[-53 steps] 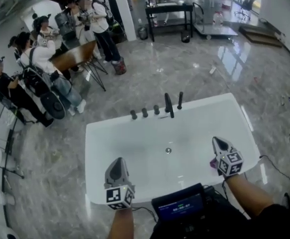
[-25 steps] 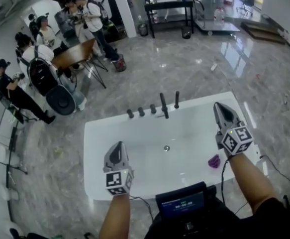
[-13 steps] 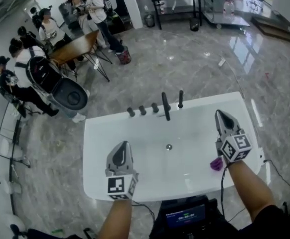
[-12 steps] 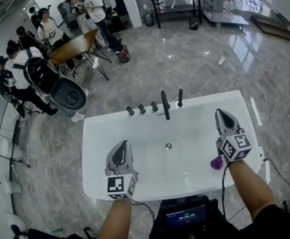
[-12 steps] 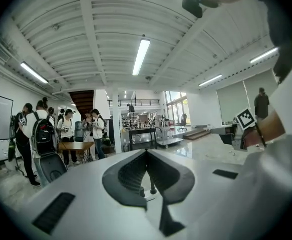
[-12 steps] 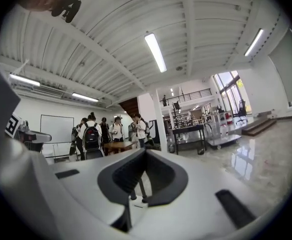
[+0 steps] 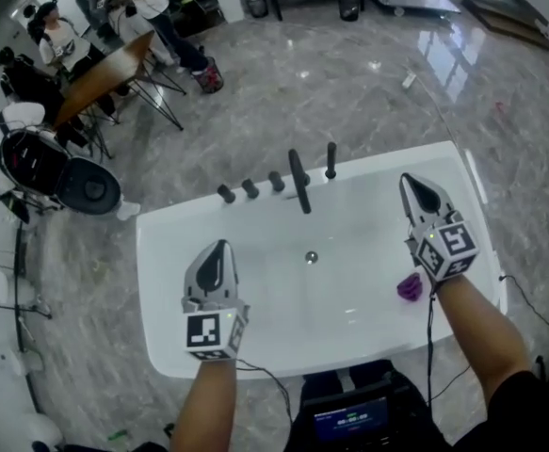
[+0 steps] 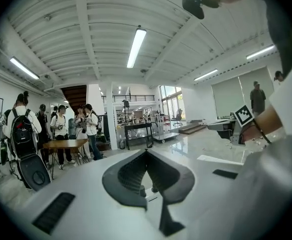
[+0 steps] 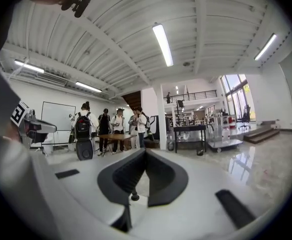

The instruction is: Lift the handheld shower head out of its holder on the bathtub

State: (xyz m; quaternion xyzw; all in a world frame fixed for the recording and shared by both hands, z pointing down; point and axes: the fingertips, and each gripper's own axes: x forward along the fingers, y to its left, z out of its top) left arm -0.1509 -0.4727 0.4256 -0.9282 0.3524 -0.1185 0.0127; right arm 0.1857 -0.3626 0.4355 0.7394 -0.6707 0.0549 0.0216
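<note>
A white bathtub (image 7: 161, 252) fills the middle of the head view. On its far rim stand three black knobs (image 7: 250, 188), a black spout (image 7: 298, 182) and, at the right end, the upright black handheld shower head (image 7: 331, 161) in its holder. My left gripper (image 7: 219, 246) hovers over the tub's near left part, jaws together and empty. My right gripper (image 7: 409, 181) is over the tub's right side, to the right of the shower head and apart from it, shut and empty. The left gripper view shows closed jaws (image 8: 147, 151), and so does the right gripper view (image 9: 146, 150).
A purple object (image 7: 409, 286) lies in the tub under my right wrist, and the drain (image 7: 311, 257) is mid-tub. A toilet (image 7: 76, 182), a wooden table (image 7: 100, 69) and several people stand at the far left. A screen device (image 7: 349, 417) sits at the near edge.
Both grippers have moved forward and lower over the tub, the right one toward the far rim. The head view has tilted, so the tub sits higher in frame. Both stay shut.
</note>
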